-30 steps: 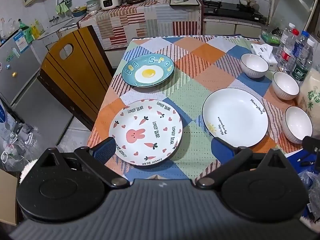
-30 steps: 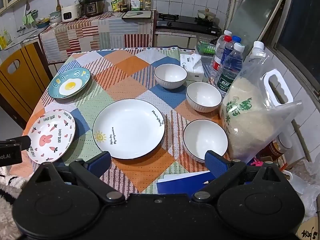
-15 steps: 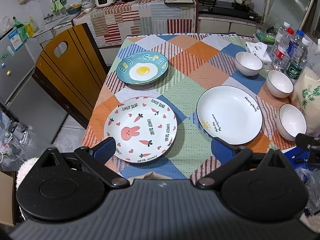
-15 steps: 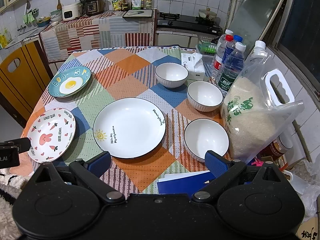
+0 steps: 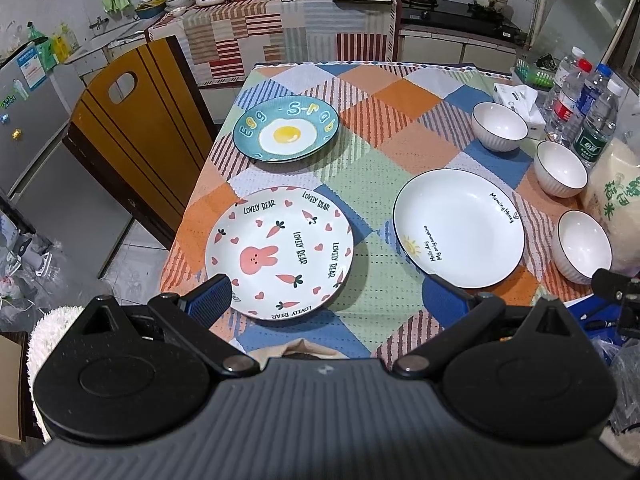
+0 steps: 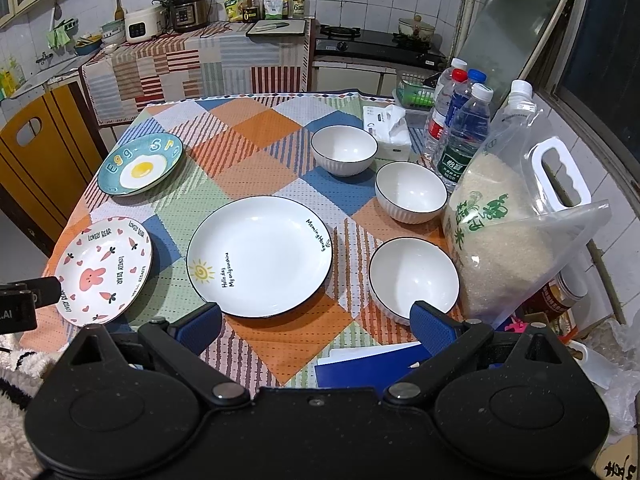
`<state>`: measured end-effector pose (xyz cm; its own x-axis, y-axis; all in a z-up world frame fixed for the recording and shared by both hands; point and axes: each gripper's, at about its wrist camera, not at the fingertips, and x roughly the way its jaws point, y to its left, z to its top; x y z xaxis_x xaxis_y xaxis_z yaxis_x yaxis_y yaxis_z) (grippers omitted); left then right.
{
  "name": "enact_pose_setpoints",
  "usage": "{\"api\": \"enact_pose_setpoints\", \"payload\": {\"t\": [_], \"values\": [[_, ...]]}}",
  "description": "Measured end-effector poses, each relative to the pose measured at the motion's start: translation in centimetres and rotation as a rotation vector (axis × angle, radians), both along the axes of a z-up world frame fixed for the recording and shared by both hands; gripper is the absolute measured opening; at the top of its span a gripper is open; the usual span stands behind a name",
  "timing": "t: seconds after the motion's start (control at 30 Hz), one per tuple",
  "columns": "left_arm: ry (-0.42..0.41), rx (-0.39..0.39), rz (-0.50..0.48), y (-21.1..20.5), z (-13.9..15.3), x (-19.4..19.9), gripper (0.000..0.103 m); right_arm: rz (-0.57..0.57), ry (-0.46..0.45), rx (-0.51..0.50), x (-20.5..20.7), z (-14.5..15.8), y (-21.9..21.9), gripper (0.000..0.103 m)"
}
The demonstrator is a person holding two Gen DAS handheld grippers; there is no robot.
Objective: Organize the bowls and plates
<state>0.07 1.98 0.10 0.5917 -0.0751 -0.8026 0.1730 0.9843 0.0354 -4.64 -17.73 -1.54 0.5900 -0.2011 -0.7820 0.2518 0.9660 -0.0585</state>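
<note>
**Spotter:** Count for me, biggest first.

**Me:** One table (image 6: 256,128) under a checked cloth. Three plates: the large white plate (image 6: 259,256) near the middle, the rabbit plate (image 5: 279,253) at the near-left corner, the blue egg plate (image 5: 285,128) behind it along the left edge. Three white bowls down the right side: far bowl (image 6: 344,154), middle bowl (image 6: 411,191), near bowl (image 6: 414,276). One rice bag (image 6: 516,232), a cluster of water bottles (image 6: 460,128), one tissue box (image 6: 390,132).

**Spotter:** Orientation?

**Me:** Everything round, so no long axis. All plates lie flat, face up; all bowls stand upright, mouths up. None stacked, none touching each other.

**Spotter:** Edges and room?

**Me:** The rabbit plate sits close to the table's left and near edges. The near bowl is just beside the rice bag, tight on that side. Open cloth between the egg plate and the far bowl, and a strip between the two nearer plates.

**Spotter:** Grippers?

**Me:** My left gripper (image 5: 327,300) hovers above the near edge, jaws spread wide, nothing between them, rabbit plate just ahead. My right gripper (image 6: 316,322) likewise, jaws wide apart and empty, white plate and near bowl in front.
</note>
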Motion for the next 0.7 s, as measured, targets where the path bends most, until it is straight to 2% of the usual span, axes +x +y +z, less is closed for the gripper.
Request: {"api": "enact_pose_setpoints", "payload": {"t": [0.7], "values": [[0.021,-0.048,-0.014,0.21,-0.04,0.07,0.102,0.008,-0.010,0.003,-0.07,0.14,-0.21,0.101]]}}
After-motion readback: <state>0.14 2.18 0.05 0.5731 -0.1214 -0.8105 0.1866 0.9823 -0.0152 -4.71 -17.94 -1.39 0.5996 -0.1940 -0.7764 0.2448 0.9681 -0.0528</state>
